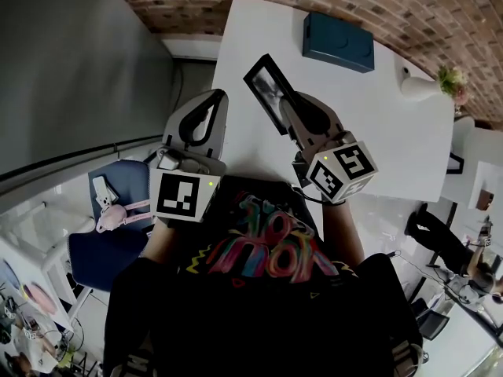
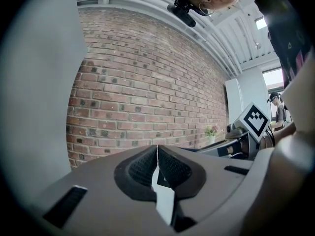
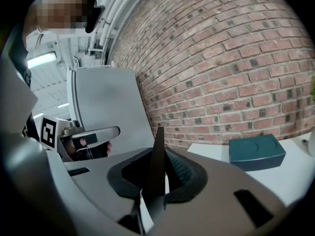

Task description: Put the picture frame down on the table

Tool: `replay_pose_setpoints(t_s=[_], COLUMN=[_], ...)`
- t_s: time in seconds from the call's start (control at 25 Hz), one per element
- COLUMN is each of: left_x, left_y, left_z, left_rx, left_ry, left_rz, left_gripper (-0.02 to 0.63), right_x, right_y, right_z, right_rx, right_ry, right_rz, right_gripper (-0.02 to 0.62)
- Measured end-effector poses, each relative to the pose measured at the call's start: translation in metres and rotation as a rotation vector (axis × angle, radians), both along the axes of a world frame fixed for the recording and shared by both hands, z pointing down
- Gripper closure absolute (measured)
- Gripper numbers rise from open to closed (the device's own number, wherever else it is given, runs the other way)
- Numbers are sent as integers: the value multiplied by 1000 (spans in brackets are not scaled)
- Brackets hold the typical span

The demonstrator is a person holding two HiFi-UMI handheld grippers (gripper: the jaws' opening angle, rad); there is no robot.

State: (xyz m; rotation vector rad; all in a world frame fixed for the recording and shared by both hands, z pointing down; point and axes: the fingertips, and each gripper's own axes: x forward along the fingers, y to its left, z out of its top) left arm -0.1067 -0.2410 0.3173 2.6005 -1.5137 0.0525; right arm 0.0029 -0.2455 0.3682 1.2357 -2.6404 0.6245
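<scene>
While right tool clamps picture frame above table, left tool closed, empty, by table's edge

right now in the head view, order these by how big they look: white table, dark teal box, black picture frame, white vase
1. White table: largest.
2-3. Dark teal box and black picture frame: look alike; the frame is nearer the camera, so unranked.
4. White vase: smallest.

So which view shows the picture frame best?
Head view: the picture frame shows its face and black border, held by the right gripper. Right gripper view sees it edge-on; left gripper view shows nothing clear.
</scene>
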Motion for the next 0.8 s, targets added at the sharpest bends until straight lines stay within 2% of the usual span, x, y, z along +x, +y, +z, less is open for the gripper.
replay_pose_setpoints(t_s=[0.36,0.68,0.8], left_x=[-10,-11,-11], left_y=[3,2,1], left_z=[29,52,61], left_rx=[-43,-76,-91], left_ry=[-27,-38,-45], left_rz=[-26,-28,-28], left_gripper=[577,577,577], right_x=[-2,-12,-17], right_y=[14,38,48], right_z=[67,129,145], right_rx=[-203,-410,-461], right_ry=[-80,-183,-230], right_rz=[-49,-116,-159], right_gripper=[509,508,508])
